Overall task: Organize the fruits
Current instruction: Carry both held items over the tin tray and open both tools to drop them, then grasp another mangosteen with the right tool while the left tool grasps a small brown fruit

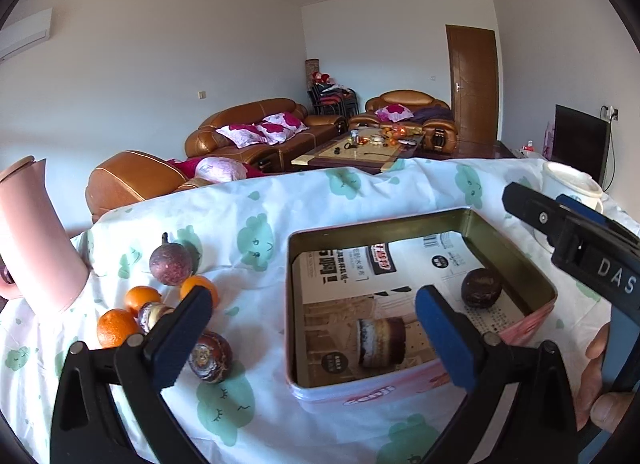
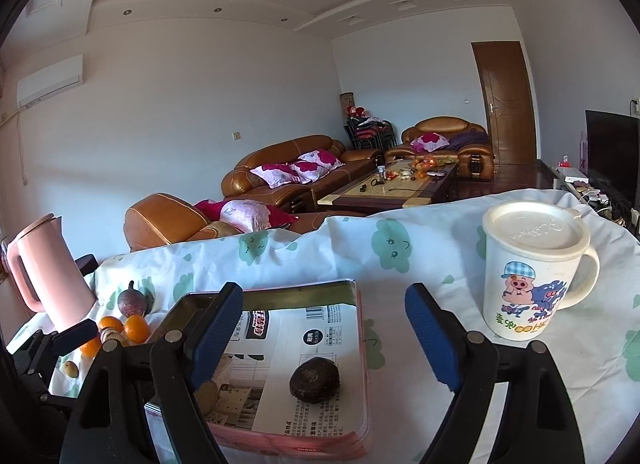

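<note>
Kettle: a pink kettle [image 1: 38, 240] is standing at the far left of the counter [image 1: 360, 200], at nine o'clock from the tin.
Loose fruit: oranges [image 1: 141, 298] and purple passion fruits [image 1: 171, 263] are lying in a cluster just right of the kettle, on the cloud-print cloth.
Left gripper [image 1: 314, 334]: its jaws are standing wide, holding nothing, straddling the tin's near left wall.
Tin: the pink tin [image 1: 536, 320] is sitting at centre, a dark wrinkled fruit [image 2: 315, 380] resting inside on printed paper.
Right gripper [image 2: 324, 330]: its jaws are standing wide and empty over the tin.
Mug: a lidded cartoon mug [image 2: 528, 272] is standing at two o'clock from the tin.
</note>
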Tool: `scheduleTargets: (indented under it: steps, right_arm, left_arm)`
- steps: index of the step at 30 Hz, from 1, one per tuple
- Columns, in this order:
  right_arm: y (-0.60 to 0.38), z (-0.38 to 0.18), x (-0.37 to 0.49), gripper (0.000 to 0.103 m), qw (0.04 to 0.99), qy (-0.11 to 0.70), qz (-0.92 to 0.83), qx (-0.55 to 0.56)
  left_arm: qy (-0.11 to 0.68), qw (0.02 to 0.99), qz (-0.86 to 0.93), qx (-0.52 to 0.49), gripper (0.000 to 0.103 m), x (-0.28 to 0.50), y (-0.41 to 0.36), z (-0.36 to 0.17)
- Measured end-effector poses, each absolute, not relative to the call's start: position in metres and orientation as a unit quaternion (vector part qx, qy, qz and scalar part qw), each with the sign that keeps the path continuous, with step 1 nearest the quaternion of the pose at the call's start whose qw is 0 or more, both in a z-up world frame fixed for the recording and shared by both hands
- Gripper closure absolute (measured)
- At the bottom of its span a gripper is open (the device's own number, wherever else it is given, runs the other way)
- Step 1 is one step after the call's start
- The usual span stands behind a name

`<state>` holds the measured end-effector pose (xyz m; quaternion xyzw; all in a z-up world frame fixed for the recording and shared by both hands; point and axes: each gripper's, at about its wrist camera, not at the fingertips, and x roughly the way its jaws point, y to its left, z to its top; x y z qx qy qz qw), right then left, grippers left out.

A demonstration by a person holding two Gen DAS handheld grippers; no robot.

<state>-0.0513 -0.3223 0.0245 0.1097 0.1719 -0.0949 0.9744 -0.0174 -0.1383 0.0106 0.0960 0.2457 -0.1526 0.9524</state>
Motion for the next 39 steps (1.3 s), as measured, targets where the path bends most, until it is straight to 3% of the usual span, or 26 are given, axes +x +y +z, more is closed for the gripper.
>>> scheduleTargets:
  steps: [20, 39]
  right_arm:
    - [-0.294, 0.023, -0.071, 0.019, 0.968, 0.173, -0.160, 0.092]
    - [-0.169, 0.015, -0.038, 0.019, 0.973, 0.226, -0.034, 0.028]
  left_arm:
    - [0.279, 0.951, -0.114, 0.072, 0.000, -0.002, -0.074, 0.002]
    - [0.355, 0.931, -0.065, 0.051, 0.000, 0.033, 0.040, -0.014]
